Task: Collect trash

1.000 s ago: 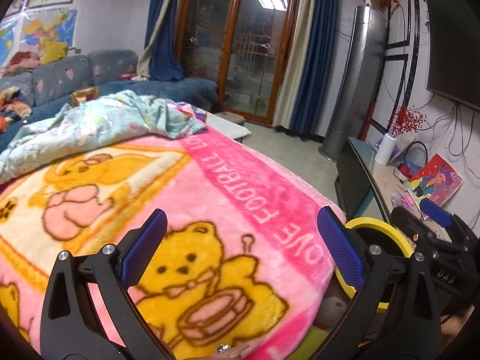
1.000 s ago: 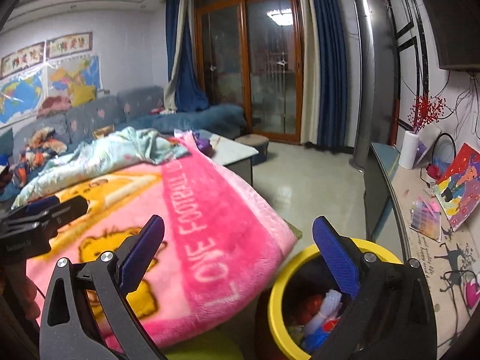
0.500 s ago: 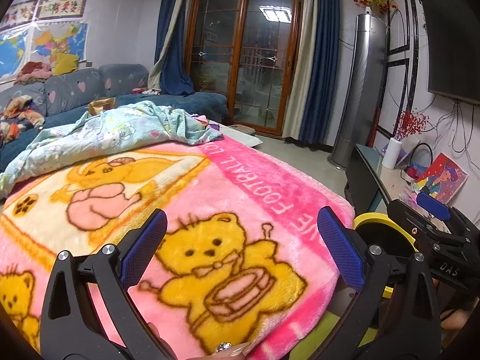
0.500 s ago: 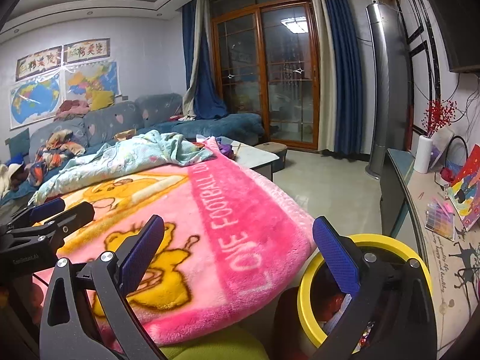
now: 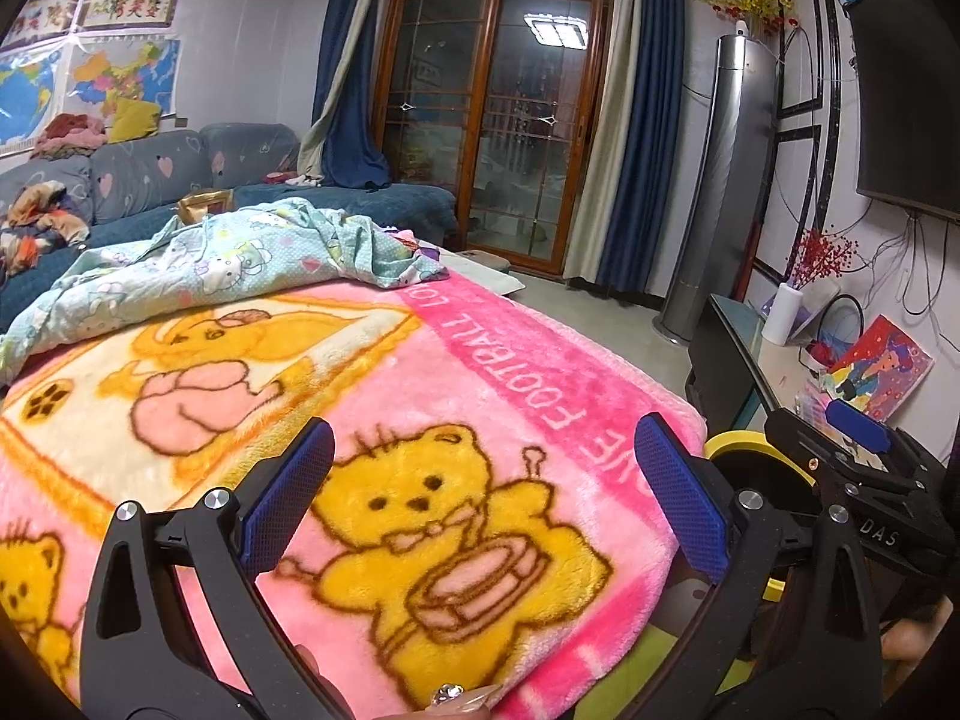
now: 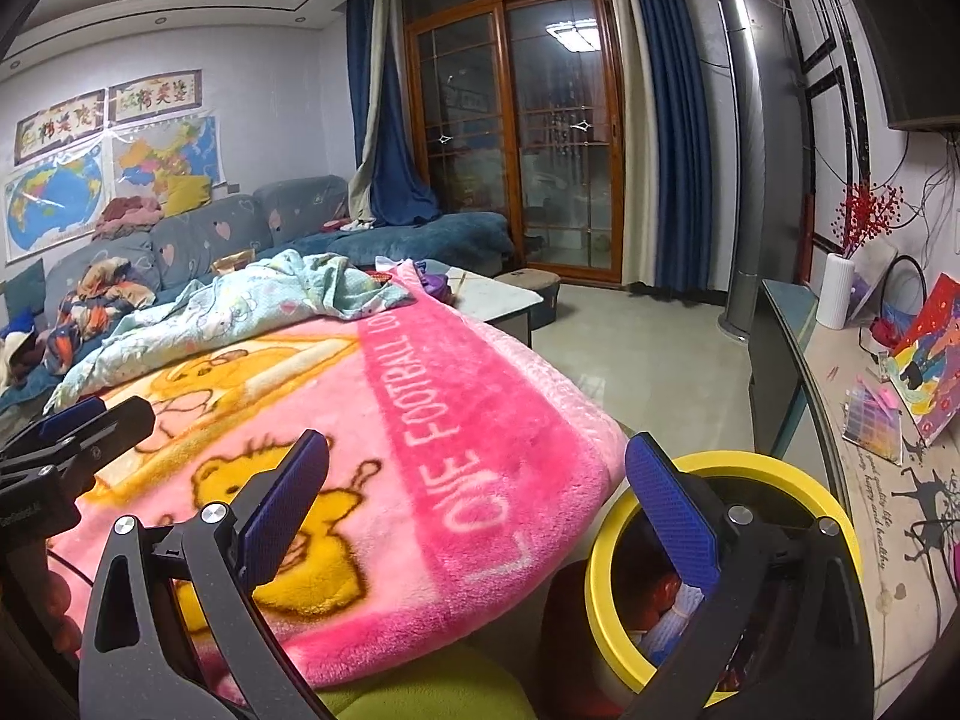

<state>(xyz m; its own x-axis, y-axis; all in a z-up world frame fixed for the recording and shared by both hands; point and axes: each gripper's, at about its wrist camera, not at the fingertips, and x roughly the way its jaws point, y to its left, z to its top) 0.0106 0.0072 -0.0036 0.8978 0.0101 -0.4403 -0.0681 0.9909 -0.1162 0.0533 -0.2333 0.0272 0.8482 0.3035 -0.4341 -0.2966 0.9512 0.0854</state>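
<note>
Yellow-rimmed bin (image 6: 723, 576) stands beside pink blanket (image 6: 420, 450), below right claw (image 6: 477, 501); trash inside looks light, soft, crushable: pinch mid-body. Left claw (image 5: 483, 489) and right both gape wide, empty. No loose trash visible.

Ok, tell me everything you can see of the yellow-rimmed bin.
The yellow-rimmed bin stands upright and open, with no lid, just past the corner of the pink bear blanket, low on the right. Its rim is a thick, smooth yellow ring, plastic by the look; the outer wall is dark. Inside lie red, white and blue scraps, too hidden to name. The right gripper, fingers apart and holding nothing, partly blocks it. From the left wrist only an arc of rim shows.
</note>
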